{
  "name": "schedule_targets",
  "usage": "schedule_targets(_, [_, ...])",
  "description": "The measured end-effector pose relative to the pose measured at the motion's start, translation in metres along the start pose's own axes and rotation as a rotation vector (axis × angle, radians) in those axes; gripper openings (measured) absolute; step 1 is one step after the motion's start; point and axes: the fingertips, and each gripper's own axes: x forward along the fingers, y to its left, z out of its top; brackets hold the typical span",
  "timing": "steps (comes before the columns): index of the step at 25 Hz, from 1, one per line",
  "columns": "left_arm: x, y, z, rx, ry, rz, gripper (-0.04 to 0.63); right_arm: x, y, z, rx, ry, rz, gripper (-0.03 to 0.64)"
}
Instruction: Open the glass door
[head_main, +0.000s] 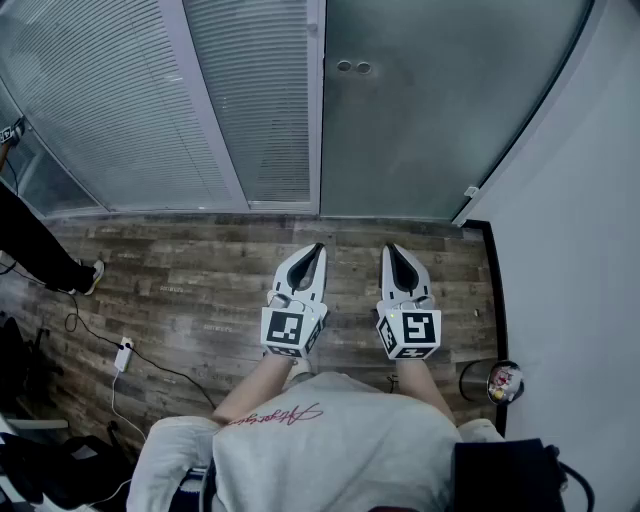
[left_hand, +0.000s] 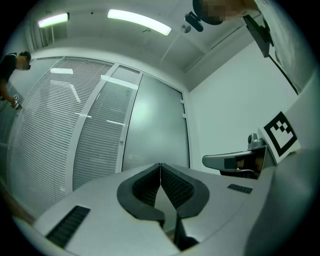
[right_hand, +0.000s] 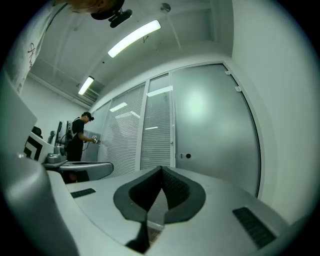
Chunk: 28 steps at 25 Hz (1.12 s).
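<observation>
The frosted glass door (head_main: 440, 110) stands closed straight ahead, with two small round lock holes (head_main: 353, 67) near its left edge and no handle that I can make out. My left gripper (head_main: 318, 248) and right gripper (head_main: 392, 248) are held side by side over the wooden floor, a short way back from the door and pointing at it. Both are shut, tips meeting, with nothing between them. In the left gripper view the left gripper (left_hand: 160, 165) faces the door (left_hand: 155, 130). The right gripper (right_hand: 161, 168) faces the door (right_hand: 215, 130) and its lock holes (right_hand: 186, 156).
Glass panels with blinds (head_main: 130, 100) run left of the door. A white wall (head_main: 570, 250) closes the right side, with a small round bin (head_main: 497, 381) at its foot. Another person (right_hand: 80, 137) stands at the far left; a cable and adapter (head_main: 123, 353) lie on the floor.
</observation>
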Motion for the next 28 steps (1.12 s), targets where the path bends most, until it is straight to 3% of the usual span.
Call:
schedule_targets(20, [0.016, -0.006, 0.004, 0.014, -0.015, -0.010, 0.017, 0.007, -0.008, 0.007, 0.027, -0.040, 0.021, 0.016])
schedule_targets(28, [0.030, -0.024, 0.003, 0.014, -0.024, -0.013, 0.017, 0.000, -0.033, 0.014, 0.001, -0.063, 0.002, 0.015])
